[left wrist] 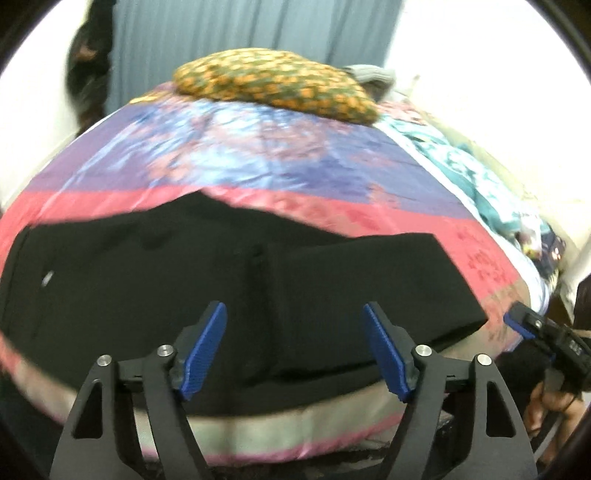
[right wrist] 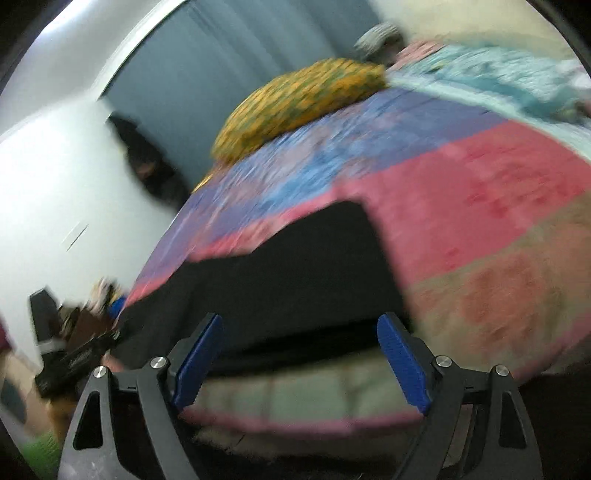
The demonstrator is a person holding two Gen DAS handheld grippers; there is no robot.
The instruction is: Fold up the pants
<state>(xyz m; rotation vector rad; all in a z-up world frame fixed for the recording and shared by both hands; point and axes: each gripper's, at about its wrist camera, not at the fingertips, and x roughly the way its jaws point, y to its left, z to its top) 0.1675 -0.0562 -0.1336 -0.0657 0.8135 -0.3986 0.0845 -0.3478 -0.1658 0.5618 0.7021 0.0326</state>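
Black pants (left wrist: 184, 280) lie flat across the near part of a bed, with one part folded over on the right, making a thicker layer (left wrist: 369, 288). My left gripper (left wrist: 295, 314) is open and empty, held just above the pants' near edge. In the blurred right wrist view the pants (right wrist: 295, 277) lie ahead, and my right gripper (right wrist: 299, 325) is open and empty over their near edge. The right gripper also shows at the right edge of the left wrist view (left wrist: 517, 317), beside the pants' right end.
The bed has a purple, blue and pink quilt (left wrist: 258, 155). An orange patterned pillow (left wrist: 280, 85) lies at the far end. Teal bedding (left wrist: 454, 162) is piled along the right side by the wall. A grey-blue curtain (left wrist: 240, 29) hangs behind.
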